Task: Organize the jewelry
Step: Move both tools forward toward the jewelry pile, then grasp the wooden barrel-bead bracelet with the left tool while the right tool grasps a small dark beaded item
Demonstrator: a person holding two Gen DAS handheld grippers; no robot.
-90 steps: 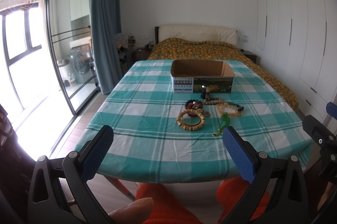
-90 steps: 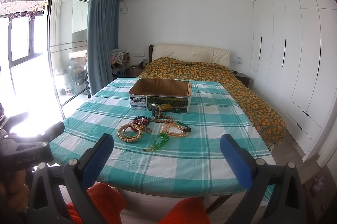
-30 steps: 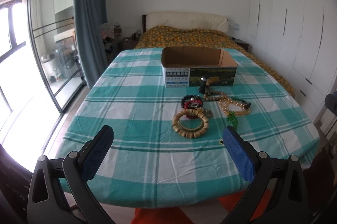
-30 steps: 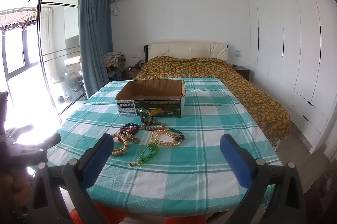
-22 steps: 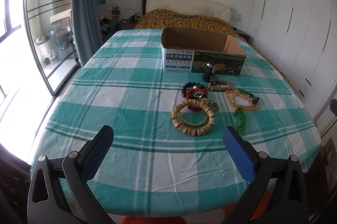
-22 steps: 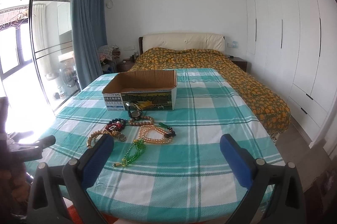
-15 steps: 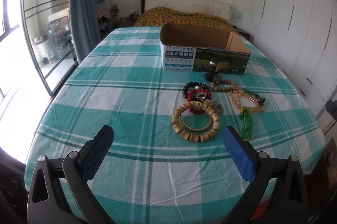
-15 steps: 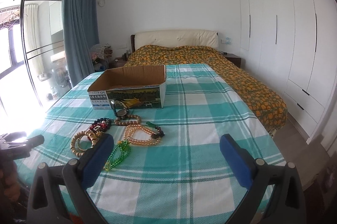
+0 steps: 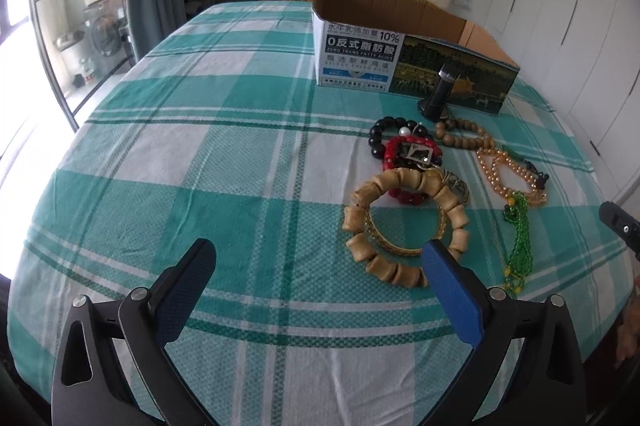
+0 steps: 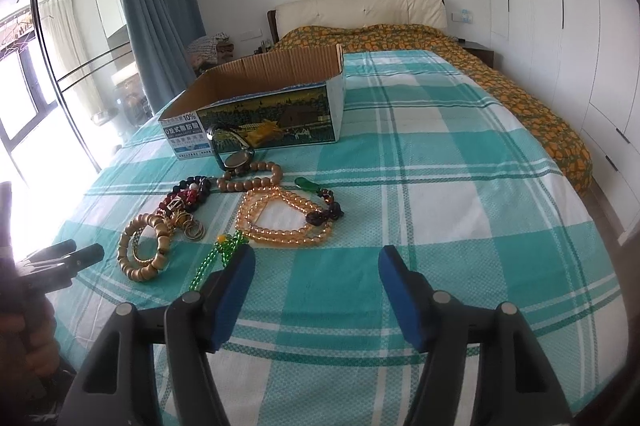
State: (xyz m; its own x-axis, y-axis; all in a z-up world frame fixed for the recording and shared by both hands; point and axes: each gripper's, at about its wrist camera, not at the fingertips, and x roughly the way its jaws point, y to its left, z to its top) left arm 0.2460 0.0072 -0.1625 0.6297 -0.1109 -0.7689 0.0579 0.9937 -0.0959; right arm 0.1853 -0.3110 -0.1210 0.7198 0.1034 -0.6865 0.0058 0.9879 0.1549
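Your left tongs [image 9: 318, 268] are spread wide with nothing between the blue pads [image 9: 454, 296]. Your right tongs [image 10: 316, 272] are also parted and empty, their gap narrower than the left's. Each pair shows at the edge of the other's view.

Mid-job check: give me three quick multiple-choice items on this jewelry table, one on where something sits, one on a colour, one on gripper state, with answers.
1. Where is the watch?
A. inside the cardboard box
B. on the cloth against the box's front
C. in a gripper

2. What colour is the bead strand nearest the table's near edge?
A. green
B. blue
C. white

3. How is the left hand-held gripper?
A. shut on a bracelet
B. open, holding nothing
C. out of view

Answers: B, it stands before the cardboard box; A, its beads are clear green; B, its fingers stand wide apart over the cloth.
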